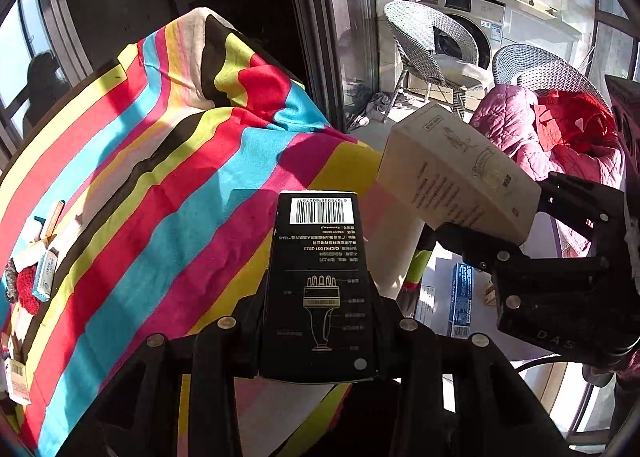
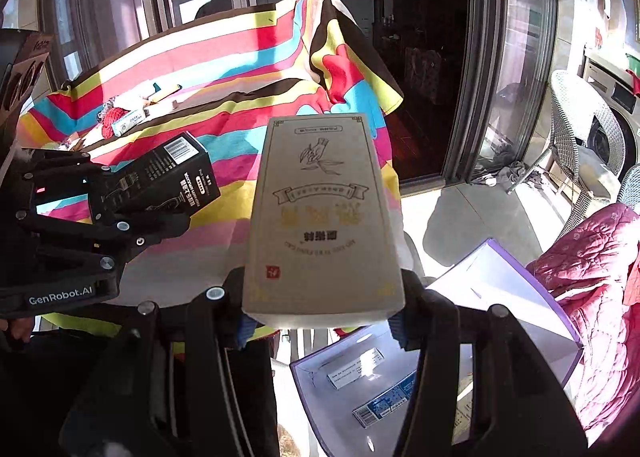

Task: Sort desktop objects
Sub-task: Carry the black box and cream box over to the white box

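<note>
Striped cloth (image 2: 208, 69) covers the table; small items remain at its far left. Left gripper (image 1: 320, 337) clamps a black box (image 1: 320, 277), long axis forward, over the cloth's near edge. Right of it, right gripper (image 2: 324, 297) grips a beige box (image 2: 324, 209). White bin (image 2: 500, 297) lies below-right of the cloth, nearest the right gripper; nothing blocks it.

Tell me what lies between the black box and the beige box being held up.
Nothing solid. In the left wrist view, the gap between the black box and the beige box shows only the striped cloth behind. The right wrist view agrees.
</note>
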`<state>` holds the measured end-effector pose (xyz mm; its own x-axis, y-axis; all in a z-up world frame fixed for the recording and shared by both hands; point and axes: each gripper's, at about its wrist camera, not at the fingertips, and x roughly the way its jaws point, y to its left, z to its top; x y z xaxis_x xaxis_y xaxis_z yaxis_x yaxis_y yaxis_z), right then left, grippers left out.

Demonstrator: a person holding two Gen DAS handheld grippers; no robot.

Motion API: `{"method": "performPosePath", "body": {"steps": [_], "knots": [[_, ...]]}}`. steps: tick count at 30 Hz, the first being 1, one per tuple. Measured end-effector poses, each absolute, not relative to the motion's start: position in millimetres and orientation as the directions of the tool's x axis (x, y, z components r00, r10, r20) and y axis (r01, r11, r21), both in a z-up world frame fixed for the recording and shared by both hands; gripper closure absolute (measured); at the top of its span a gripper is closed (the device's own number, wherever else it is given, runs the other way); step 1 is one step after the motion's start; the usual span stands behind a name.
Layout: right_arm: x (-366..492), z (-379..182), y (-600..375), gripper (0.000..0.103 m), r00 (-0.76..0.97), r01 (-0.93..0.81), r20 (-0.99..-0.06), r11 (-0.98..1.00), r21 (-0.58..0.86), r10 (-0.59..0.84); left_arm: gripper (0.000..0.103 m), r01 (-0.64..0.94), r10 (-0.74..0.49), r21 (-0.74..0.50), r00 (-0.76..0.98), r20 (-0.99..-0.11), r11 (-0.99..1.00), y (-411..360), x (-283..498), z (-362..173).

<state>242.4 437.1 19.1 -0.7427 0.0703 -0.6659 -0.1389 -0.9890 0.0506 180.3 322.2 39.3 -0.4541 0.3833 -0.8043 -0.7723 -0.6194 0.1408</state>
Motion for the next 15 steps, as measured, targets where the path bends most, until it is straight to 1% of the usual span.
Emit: {"method": "performPosePath", "body": {"steps": [2, 6, 8, 11, 15], "knots": [[253, 17, 452, 0.048, -0.733, -0.185, -0.672, -0.981, 0.051, 0.103, 0.064, -0.803, 0.389, 0.155, -0.436, -0.812, -0.576, 338, 191, 37], [273, 14, 480, 0.049, -0.713, -0.272, -0.682, -0.961, 0.052, 0.165, 0.064, -0.851, 0.4, 0.139, -0.374, -0.837, -0.506, 365, 209, 31], [281, 13, 493, 0.049, -0.701, -0.305, -0.688, -0.951, 0.05, 0.189, 0.064, -0.869, 0.394, 0.155, -0.364, -0.844, -0.471, 378, 219, 27], [293, 11, 510, 0.049, -0.678, -0.354, -0.696, -0.935, 0.026, 0.237, 0.064, -0.893, 0.381, 0.175, -0.345, -0.858, -0.416, 396, 232, 19], [308, 7, 536, 0.048, -0.626, -0.43, -0.713, -0.902, -0.021, 0.315, 0.064, -0.923, 0.366, 0.151, -0.286, -0.886, -0.355, 417, 245, 8]]}}
